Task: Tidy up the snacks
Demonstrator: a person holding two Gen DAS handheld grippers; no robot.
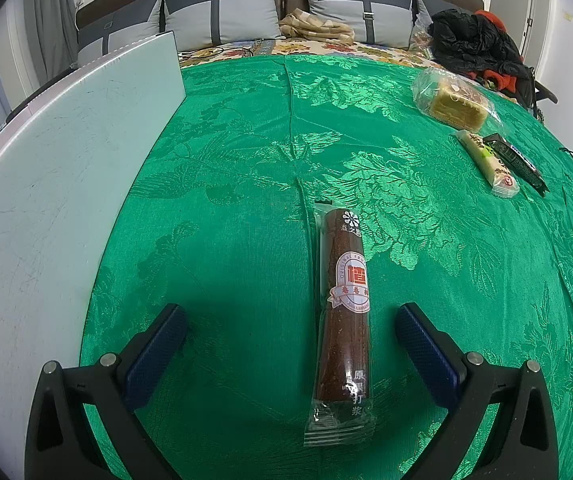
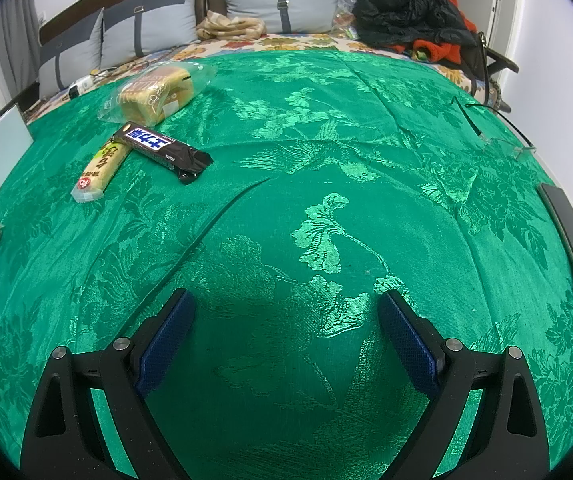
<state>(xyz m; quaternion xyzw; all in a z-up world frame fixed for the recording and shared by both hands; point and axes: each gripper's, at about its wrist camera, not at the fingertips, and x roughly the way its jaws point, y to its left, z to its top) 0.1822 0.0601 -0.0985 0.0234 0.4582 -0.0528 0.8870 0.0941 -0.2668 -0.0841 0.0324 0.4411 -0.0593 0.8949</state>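
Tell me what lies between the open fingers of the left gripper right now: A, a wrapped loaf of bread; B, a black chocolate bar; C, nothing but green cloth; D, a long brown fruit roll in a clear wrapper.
D: in the left wrist view the brown fruit roll lies lengthwise on the green cloth between the spread fingers of the left gripper, untouched.

Each gripper (image 1: pixel 291 320) (image 2: pixel 286 306) black; blue textured pads; silver screws.

Both fisheye views sit low over the green cloth (image 1: pixel 246 128), facing the cushions (image 1: pixel 222 12) at the far side. The left looks close down on a brown roll (image 1: pixel 344 300); both share the bread (image 2: pixel 158 94), the bars and the black jacket (image 2: pixel 406 12).
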